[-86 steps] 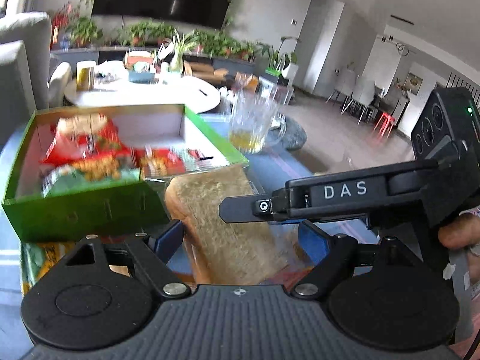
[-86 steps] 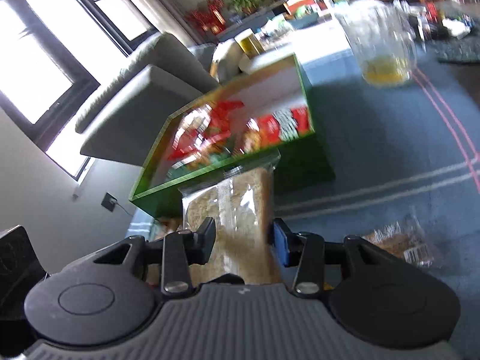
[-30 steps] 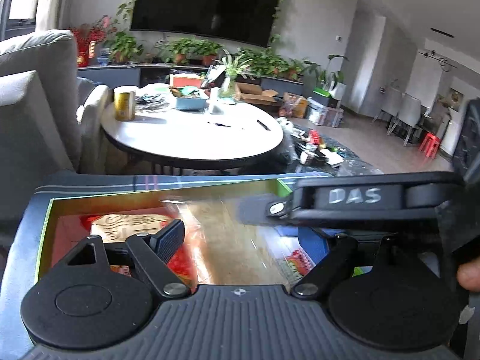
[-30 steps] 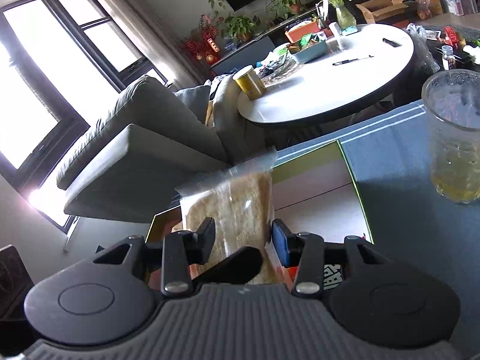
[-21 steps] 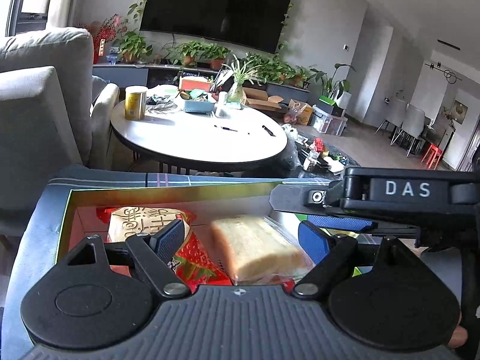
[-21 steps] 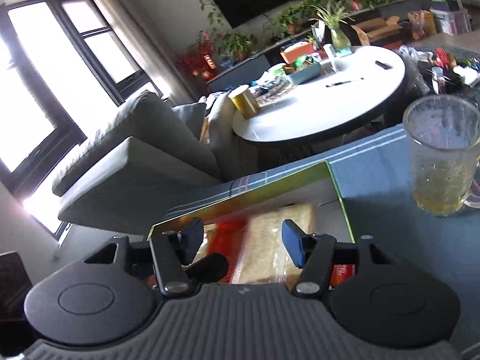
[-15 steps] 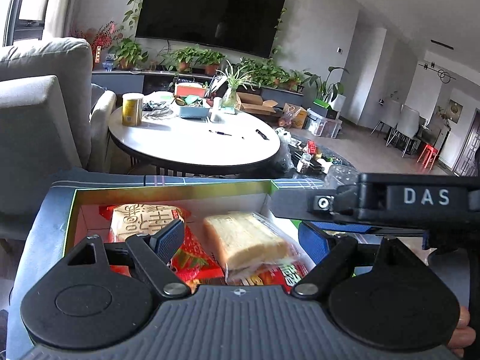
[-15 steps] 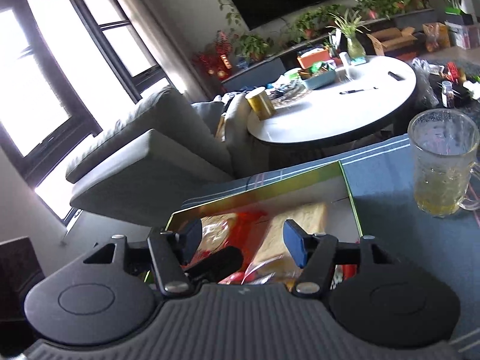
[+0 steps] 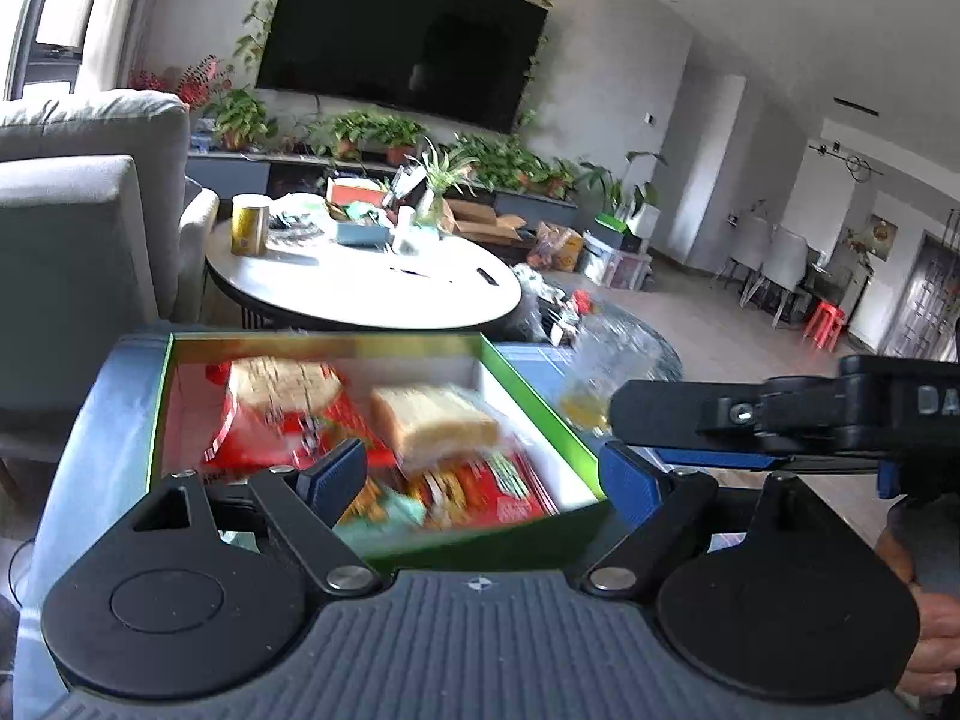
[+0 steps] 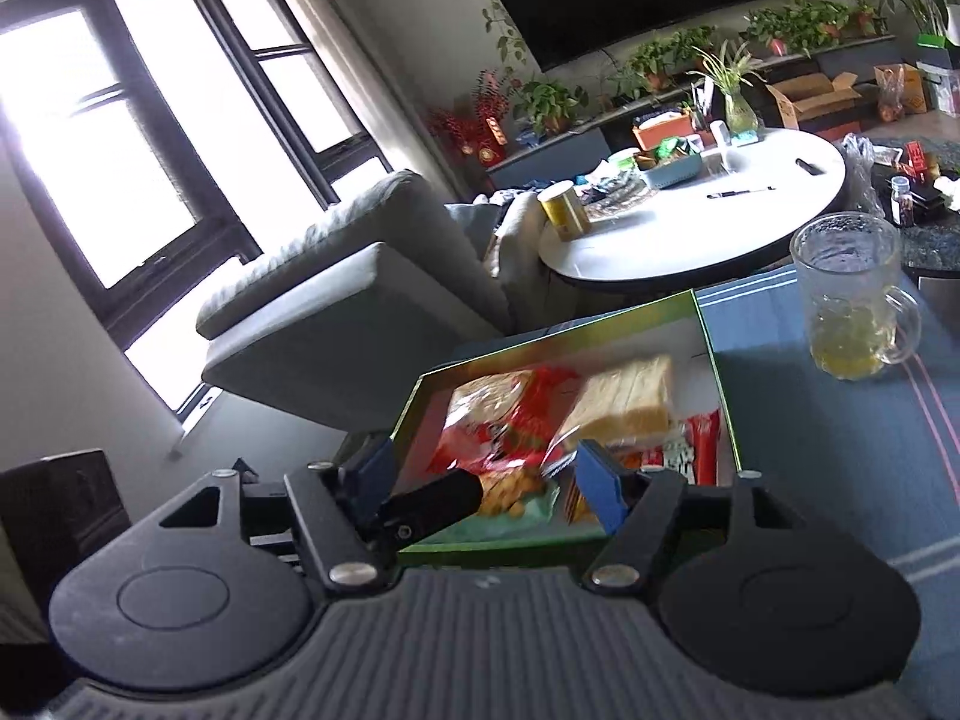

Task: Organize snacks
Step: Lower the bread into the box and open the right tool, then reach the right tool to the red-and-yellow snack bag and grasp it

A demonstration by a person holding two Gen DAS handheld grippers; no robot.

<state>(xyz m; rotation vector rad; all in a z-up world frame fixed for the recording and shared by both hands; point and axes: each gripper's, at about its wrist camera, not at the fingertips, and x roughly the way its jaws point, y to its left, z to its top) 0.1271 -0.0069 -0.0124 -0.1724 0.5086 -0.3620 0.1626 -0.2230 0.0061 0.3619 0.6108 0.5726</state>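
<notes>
Bagged bread (image 10: 624, 399) sits in the green box (image 10: 717, 378) with the other snacks, so left tongs (image 9: 480, 474) widening, right tongs (image 10: 486, 486) parted, both empty.

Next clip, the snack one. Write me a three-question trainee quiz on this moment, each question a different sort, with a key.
1. True or false: the bagged loaf of sliced bread lies inside the green cardboard box.
2. Which stands right of the box in the right wrist view? A) yellow tin B) glass mug holding yellow liquid C) cardboard carton
3. Fill in: neither the left gripper nor the right gripper holds ____.

Key: 1 true; 2 B; 3 anything (both are empty, and the left one's jaws are opening).
</notes>
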